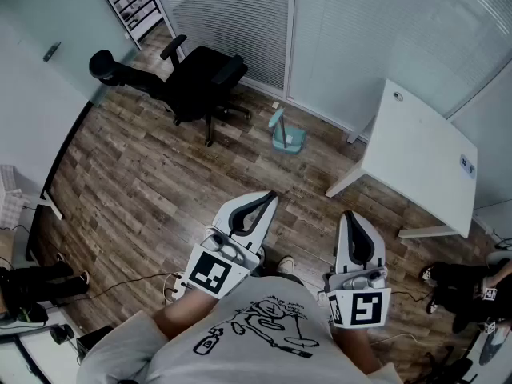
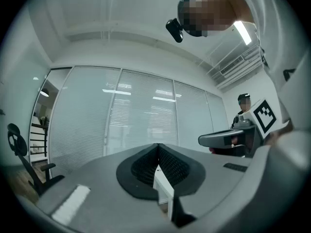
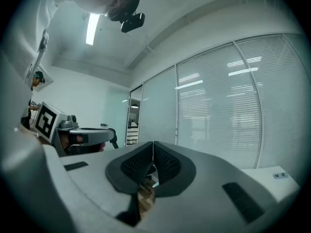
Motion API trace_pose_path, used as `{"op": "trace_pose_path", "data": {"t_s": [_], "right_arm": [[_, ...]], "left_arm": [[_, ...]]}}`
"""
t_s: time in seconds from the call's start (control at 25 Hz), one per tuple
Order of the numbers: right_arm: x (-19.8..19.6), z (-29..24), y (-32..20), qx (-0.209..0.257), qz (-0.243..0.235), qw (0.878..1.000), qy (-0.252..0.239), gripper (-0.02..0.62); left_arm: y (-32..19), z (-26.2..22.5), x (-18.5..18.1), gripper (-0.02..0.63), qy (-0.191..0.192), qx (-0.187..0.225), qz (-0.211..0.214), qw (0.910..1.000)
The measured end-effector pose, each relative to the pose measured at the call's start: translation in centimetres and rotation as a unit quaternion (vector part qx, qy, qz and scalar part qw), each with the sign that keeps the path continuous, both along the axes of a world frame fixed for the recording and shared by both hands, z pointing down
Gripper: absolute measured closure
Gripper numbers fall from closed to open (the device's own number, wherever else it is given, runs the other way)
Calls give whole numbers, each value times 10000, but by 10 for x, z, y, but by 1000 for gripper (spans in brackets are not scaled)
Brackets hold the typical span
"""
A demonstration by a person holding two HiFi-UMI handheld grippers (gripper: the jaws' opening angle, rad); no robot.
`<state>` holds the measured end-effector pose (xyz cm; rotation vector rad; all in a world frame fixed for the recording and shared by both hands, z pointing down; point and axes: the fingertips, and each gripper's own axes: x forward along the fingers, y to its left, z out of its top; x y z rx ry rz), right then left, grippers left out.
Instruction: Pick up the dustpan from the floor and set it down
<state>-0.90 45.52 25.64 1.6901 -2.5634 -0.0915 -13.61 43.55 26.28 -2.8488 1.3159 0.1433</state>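
Dustpan [image 1: 286, 137]: on the wooden floor [image 1: 144, 174] between office chair [image 1: 196, 82] and white table [image 1: 420, 162]. Long axis runs pan to handle, with the handle end toward the glass partition [image 1: 352, 38]. Left gripper [image 1: 268, 199] and right gripper [image 1: 350, 215]: jaws together, empty.

Person at bottom centre of the head view: pale grey short-sleeved T-shirt [image 1: 240, 362] with a black line-drawing print [image 1: 268, 326] across the chest, and a small black camera [image 2: 174, 29] mounted at the head. Hardware matches on both sides: left gripper [image 1: 266, 198] and right gripper [image 1: 350, 216] are white-grey moulded shells tapering to a rounded point, with black textured pads [image 1: 254, 211] lining the inside and silver fittings at the base. Each carries a white cube with a black square marker, left cube [image 1: 210, 272] lower-left of centre, right cube [image 1: 364, 307] at lower right.
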Motion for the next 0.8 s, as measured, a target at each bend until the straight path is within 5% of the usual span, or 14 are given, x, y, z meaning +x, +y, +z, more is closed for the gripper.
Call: {"op": "trace_pose_path", "data": {"t_s": [0.8], "right_arm": [[-84, 35, 4, -449, 151, 9988, -138, 589]], "left_arm": [[2, 22, -81, 607, 154, -305, 197, 9992]]}}
